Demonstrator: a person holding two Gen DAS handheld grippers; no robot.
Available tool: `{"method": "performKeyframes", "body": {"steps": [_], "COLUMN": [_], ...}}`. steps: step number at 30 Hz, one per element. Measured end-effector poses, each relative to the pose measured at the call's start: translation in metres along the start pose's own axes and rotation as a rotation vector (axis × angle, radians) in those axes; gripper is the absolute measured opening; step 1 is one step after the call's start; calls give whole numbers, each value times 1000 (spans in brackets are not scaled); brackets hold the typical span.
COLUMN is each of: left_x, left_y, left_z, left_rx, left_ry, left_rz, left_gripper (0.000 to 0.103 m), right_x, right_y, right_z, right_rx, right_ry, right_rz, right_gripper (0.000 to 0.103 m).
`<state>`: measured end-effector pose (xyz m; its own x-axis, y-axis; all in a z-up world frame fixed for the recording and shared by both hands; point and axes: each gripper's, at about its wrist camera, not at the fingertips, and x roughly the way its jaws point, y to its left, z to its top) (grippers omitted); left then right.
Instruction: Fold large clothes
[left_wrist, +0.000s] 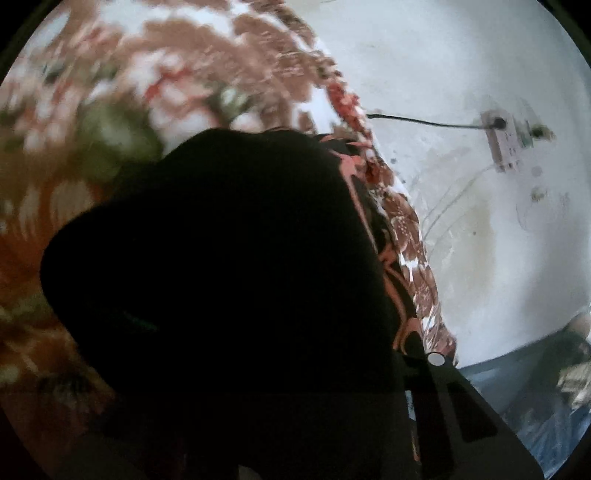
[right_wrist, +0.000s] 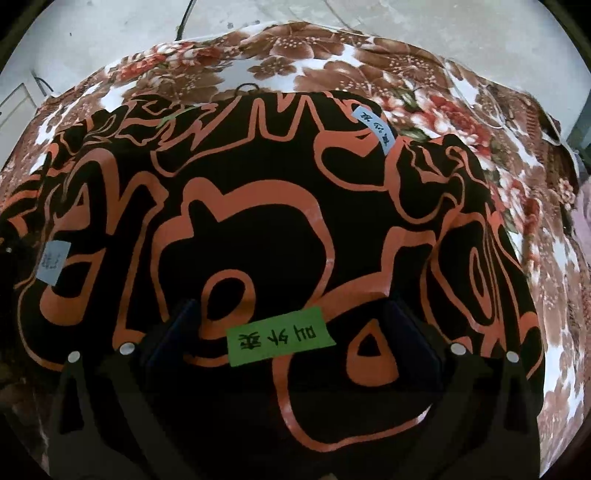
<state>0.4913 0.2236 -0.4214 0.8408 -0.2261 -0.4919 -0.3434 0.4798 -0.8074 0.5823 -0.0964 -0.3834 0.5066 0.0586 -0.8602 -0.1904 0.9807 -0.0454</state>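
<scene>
A black garment with orange swirl print (right_wrist: 258, 206) lies spread and folded on a floral blanket (right_wrist: 280, 62). It bears a green tape label (right_wrist: 280, 339) and two pale blue labels, one at the far edge (right_wrist: 376, 129). My right gripper (right_wrist: 291, 325) hovers over the near part of the garment, fingers (right_wrist: 184, 325) wide apart and empty. In the left wrist view a dark fold of the same garment (left_wrist: 229, 266) drapes right in front of the lens and hides the fingertips; only the right finger's base (left_wrist: 439, 398) shows.
The floral blanket (left_wrist: 166, 74) covers the bed or table. Beyond it lies a pale concrete floor (left_wrist: 461, 74) with a white power strip (left_wrist: 502, 144) and a black cable (left_wrist: 424, 122). Another cable (right_wrist: 184, 22) runs on the floor behind the blanket.
</scene>
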Motion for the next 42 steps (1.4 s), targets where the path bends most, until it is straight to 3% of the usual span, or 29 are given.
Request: {"method": "performKeyframes", "body": {"steps": [6, 8, 12, 15, 16, 19, 24, 29, 34, 38, 42], "left_x": [-20, -21, -17, -11, -9, -1, 31, 93, 133, 134, 146], "left_y": [-76, -126, -227, -269, -282, -310, -337, -340, -316, -319, -312], "left_z": [1, -7, -44, -83, -97, -124, -182, -284, -371, -392, -408], "left_rx": [177, 327, 676, 885, 952, 1057, 1218, 1518, 1810, 1842, 1865], "left_ry": [-33, -31, -7, 4, 2, 1, 46, 152, 251, 234, 255], "left_rz": [3, 62, 104, 138, 149, 164, 234, 405, 502, 508, 538], "left_gripper": [21, 20, 19, 19, 19, 19, 19, 20, 20, 20, 20], "right_x": [2, 4, 7, 8, -2, -47, -71, -48, -50, -71, -85], "right_y": [5, 7, 5, -2, -9, -44, -148, -255, -313, -341, -338], "right_z": [-2, -1, 7, 16, 21, 25, 5, -36, -55, -42, -11], "right_rx": [-17, -31, -62, -93, -104, -117, 23, 168, 250, 267, 198], "right_ry": [6, 18, 84, 147, 144, 22, 7, 119, 121, 45, -22], "right_rz": [-38, -55, -35, 7, 25, 11, -40, -70, -88, -109, -57], "right_gripper": [98, 98, 98, 98, 93, 94, 98, 98, 98, 98, 98]}}
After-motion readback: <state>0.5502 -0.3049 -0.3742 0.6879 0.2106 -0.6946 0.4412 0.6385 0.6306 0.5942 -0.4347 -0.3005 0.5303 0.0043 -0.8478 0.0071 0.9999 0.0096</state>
